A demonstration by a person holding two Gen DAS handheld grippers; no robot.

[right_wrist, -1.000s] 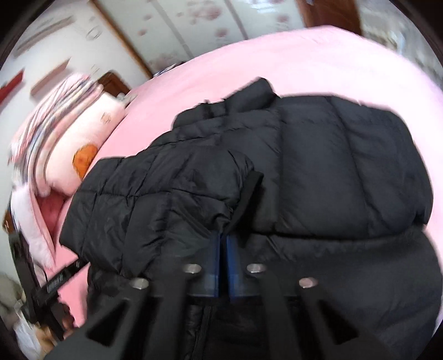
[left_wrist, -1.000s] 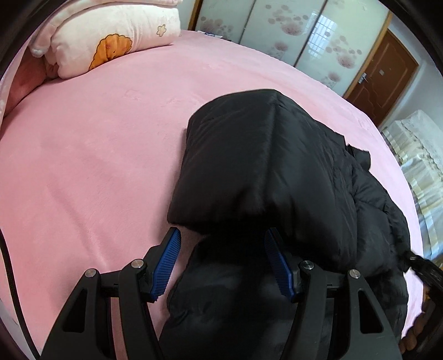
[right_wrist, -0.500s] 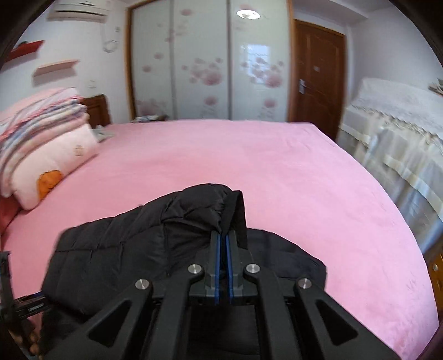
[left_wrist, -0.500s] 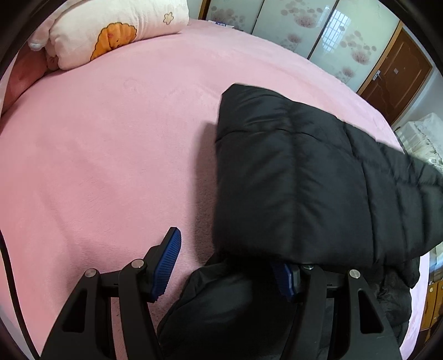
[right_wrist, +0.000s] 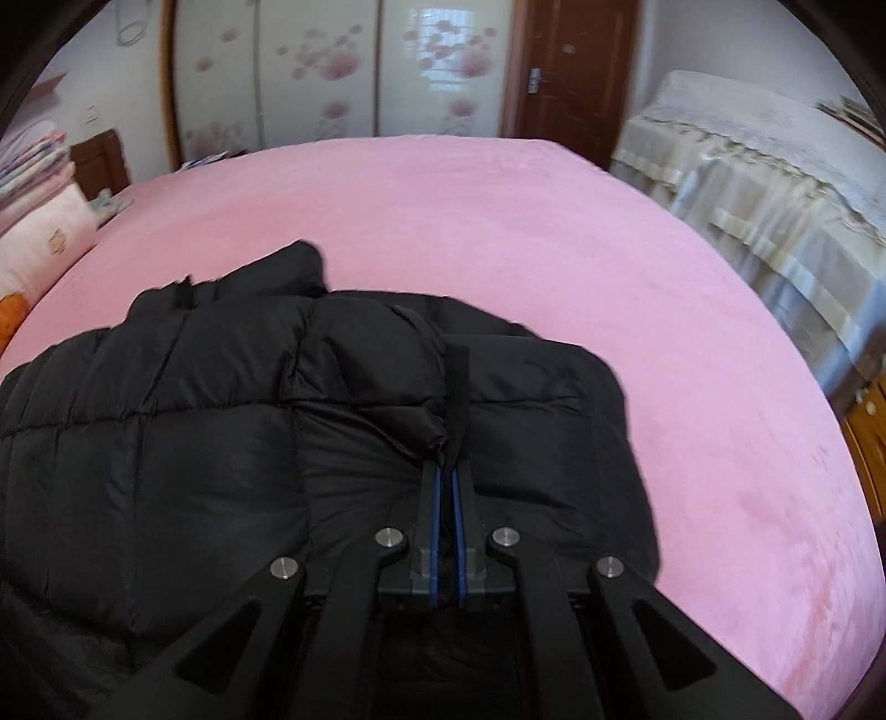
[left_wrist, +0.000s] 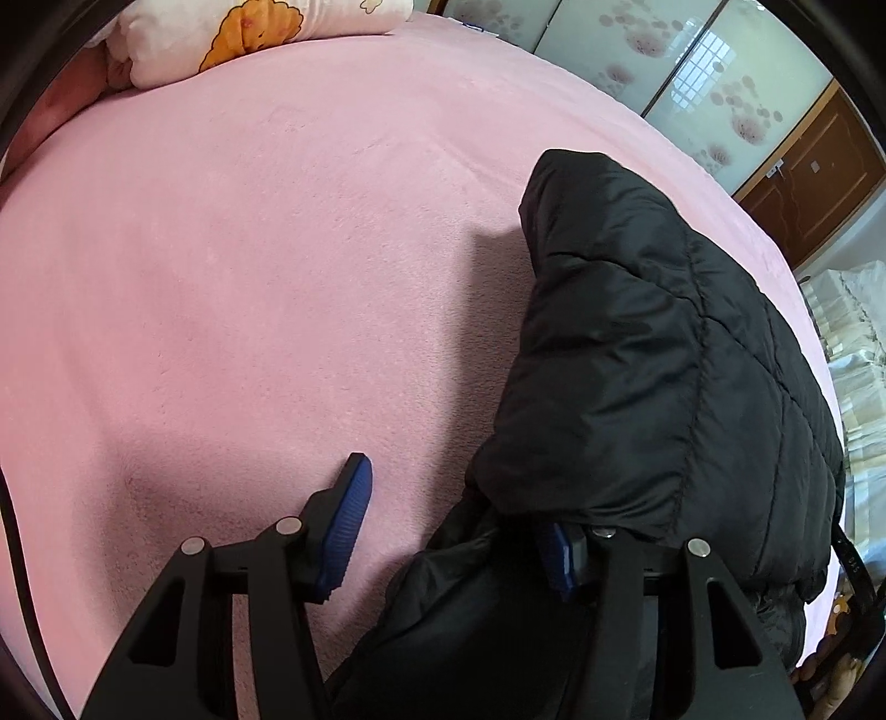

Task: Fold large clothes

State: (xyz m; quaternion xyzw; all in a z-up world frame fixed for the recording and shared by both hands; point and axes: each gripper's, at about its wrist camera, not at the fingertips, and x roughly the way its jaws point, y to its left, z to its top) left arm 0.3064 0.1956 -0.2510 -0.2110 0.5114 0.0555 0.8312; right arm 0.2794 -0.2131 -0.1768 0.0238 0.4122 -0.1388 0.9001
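Note:
A black quilted down jacket (left_wrist: 653,354) lies on the pink bed (left_wrist: 277,249). In the left wrist view its lifted part hangs over my left gripper's right finger. My left gripper (left_wrist: 454,520) is open, its blue left pad (left_wrist: 346,520) bare above the bedspread, the right pad partly hidden under the jacket. In the right wrist view the jacket (right_wrist: 221,432) spreads in front. My right gripper (right_wrist: 446,471) is shut on a fold of the jacket by its black edge strip (right_wrist: 457,399).
A pillow with an orange print (left_wrist: 249,27) lies at the head of the bed. Folded blankets (right_wrist: 33,166) are stacked at the left. Sliding wardrobe doors (right_wrist: 343,72) and a brown door (right_wrist: 570,72) stand behind. A second covered bed (right_wrist: 775,183) stands at the right.
My right gripper has carried the held fold up and across the jacket, then lowered it. In the left view the lifted jacket part has swung right. My left gripper stays open.

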